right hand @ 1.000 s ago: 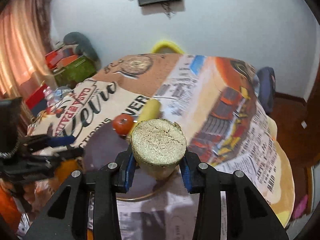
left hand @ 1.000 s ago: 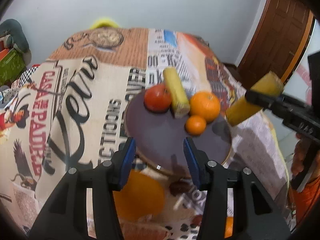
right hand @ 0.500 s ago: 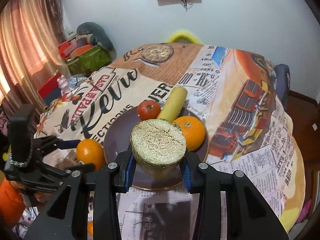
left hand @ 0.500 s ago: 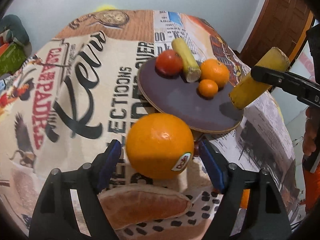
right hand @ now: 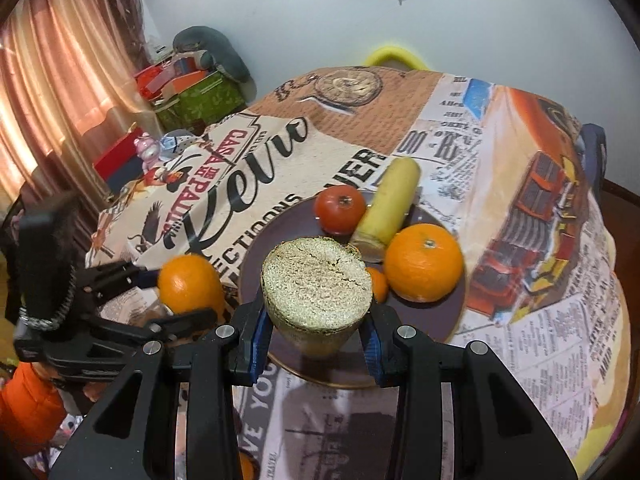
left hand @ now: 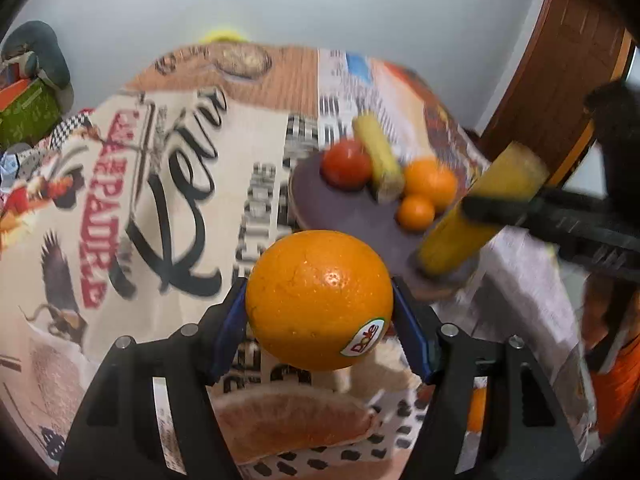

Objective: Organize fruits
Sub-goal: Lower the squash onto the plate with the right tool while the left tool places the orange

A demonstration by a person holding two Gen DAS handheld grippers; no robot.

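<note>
While the left wrist camera looks down along its fingers, the left gripper has a large orange with a small brand sticker sitting squarely between its blue pads, which flank the fruit's two sides; its jaws are closing on the orange. Beneath the orange, nearer the camera, lies a pale orange citrus wedge on the printed tablecloth. Beyond and to the right sits a dark purple plate that carries a red tomato, a yellow corn cob, a second orange and a small mandarin, all bunched at the plate's far side. At the right edge the right gripper comes in from the side, clamped across a yellow corn piece whose lower end hangs over the plate's near rim.

From the right wrist camera, the right gripper is clamped on the corn piece, the cut pithy end facing the lens and the blue pads pressed on both sides. It hangs above the near half of the plate. Behind it rest the tomato, the corn cob and the second orange, with the mandarin mostly hidden by the held piece. To the left of the plate, the left gripper reaches in with the large orange between its fingers, just beside the plate's left rim
</note>
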